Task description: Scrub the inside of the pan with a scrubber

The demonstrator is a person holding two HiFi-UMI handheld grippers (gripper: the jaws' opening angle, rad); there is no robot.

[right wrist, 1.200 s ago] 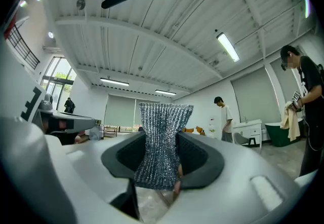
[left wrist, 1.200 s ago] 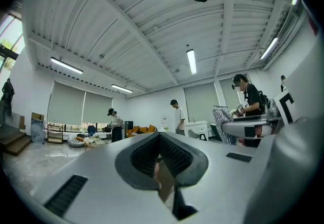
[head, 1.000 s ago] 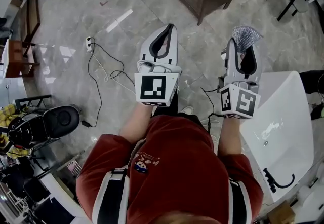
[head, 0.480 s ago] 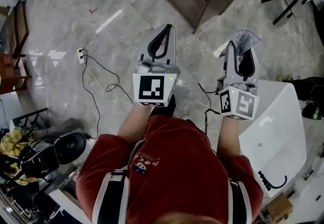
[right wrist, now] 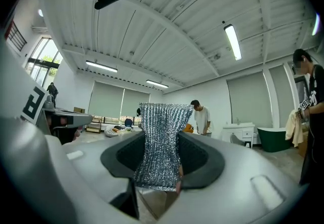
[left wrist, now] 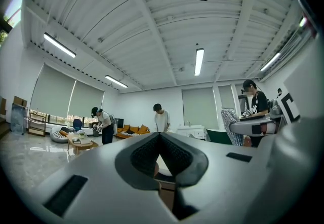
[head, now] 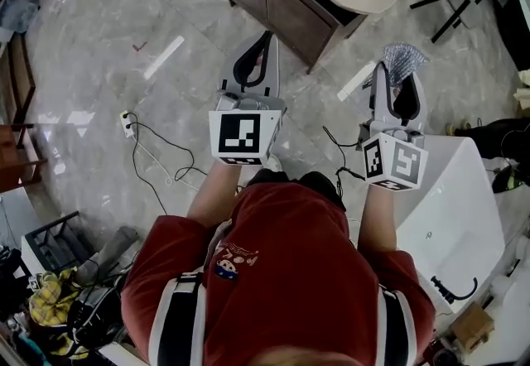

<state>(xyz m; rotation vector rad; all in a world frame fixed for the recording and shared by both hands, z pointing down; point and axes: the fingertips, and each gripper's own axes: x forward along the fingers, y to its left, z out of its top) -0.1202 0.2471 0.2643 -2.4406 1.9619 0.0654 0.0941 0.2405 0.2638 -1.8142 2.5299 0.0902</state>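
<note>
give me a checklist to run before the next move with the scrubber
1. Scrubber in hand: ok. The silver mesh scrubber is pinched in the right claw, with its top sticking out past the tips.
2. Grip firm enough for scrubbing: cannot tell.
3. Left claw free to steady something: ok. It is shut with nothing in it.
4. Pan located: not ok. No pan shows in any view.
5. Floor safe to walk: not ok. A black cable lies loose on the floor to the person's left.
6. Way ahead open: not ok. A dark cabinet stands just ahead of both claws.
</note>
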